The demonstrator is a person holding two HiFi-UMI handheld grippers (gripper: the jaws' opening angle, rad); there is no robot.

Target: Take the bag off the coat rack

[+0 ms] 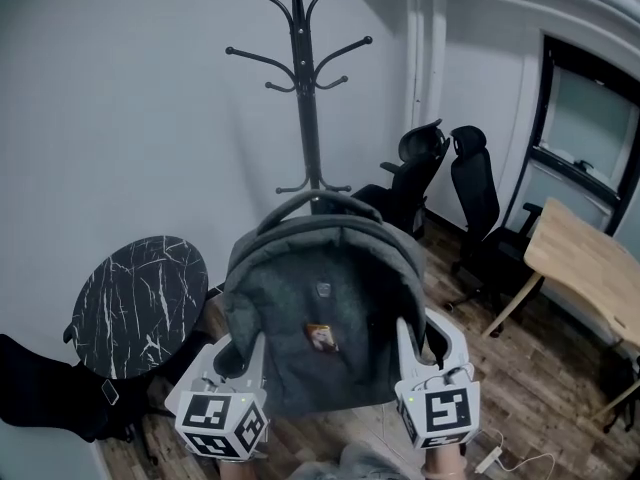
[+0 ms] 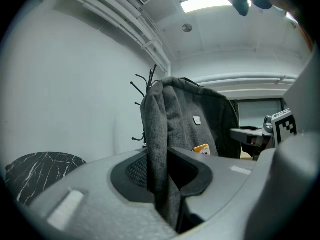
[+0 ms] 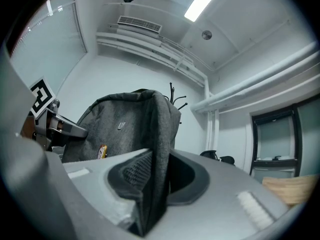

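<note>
A grey fabric backpack (image 1: 322,313) with a small orange tag hangs in the air between my two grippers, in front of the black coat rack (image 1: 304,98). It is off the rack's hooks. My left gripper (image 1: 243,353) is shut on the bag's left side edge (image 2: 157,154). My right gripper (image 1: 418,343) is shut on the bag's right side edge (image 3: 155,169). In each gripper view the fabric fold runs down between the jaws and is pinched there. The rack's hooks (image 2: 142,86) show behind the bag.
A round black marble side table (image 1: 138,303) stands at the lower left by the wall. Two black office chairs (image 1: 455,203) and a wooden table (image 1: 590,268) are at the right. A cable lies on the wooden floor (image 1: 520,460).
</note>
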